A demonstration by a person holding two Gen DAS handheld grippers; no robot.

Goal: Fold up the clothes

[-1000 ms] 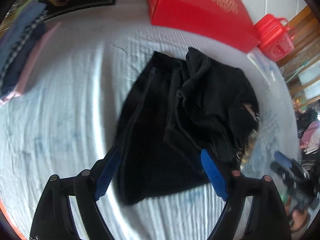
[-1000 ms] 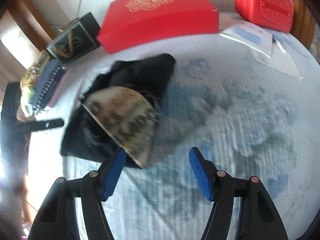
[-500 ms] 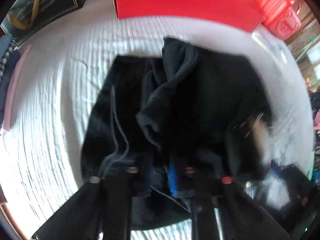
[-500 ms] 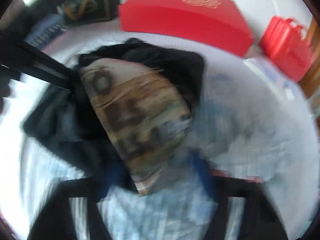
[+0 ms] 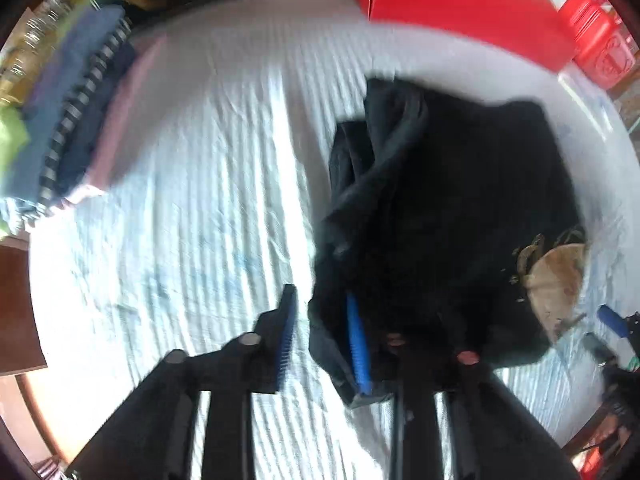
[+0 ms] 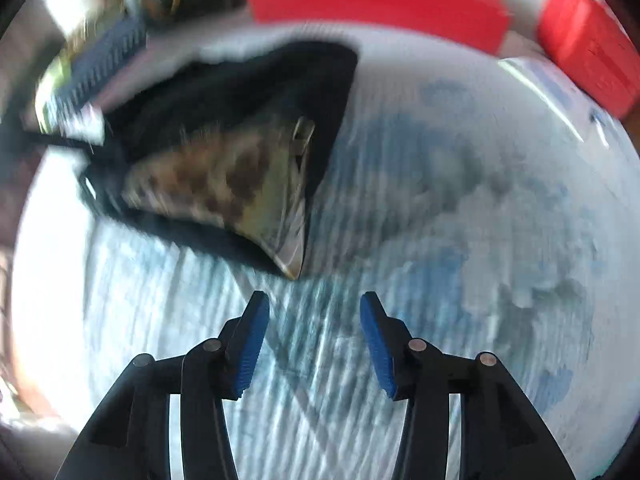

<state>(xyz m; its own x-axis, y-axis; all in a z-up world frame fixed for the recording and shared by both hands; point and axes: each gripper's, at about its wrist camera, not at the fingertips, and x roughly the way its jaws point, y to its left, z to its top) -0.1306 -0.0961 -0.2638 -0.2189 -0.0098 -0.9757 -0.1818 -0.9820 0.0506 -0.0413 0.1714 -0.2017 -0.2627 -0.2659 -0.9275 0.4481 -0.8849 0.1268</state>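
Left claw (image 5: 320, 336), jaws parted, is straddling the crumpled black fabric garment's (image 5: 440, 208) near hem; right claw (image 6: 314, 344) is hovering open short of it, awaiting a pinch.

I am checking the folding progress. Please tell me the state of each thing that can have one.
left gripper: open, fabric edge between its fingers
right gripper: open, holds nothing
black garment: crumpled, not folded
stack of clothes: folded
red box: closed

The left gripper (image 5: 320, 340) is showing black angular linkage arms, round metal pivot pins and ribbed blue finger pads (image 5: 357, 350). The right gripper (image 6: 314, 346) is wearing the same black frame and blue pads (image 6: 378, 354).
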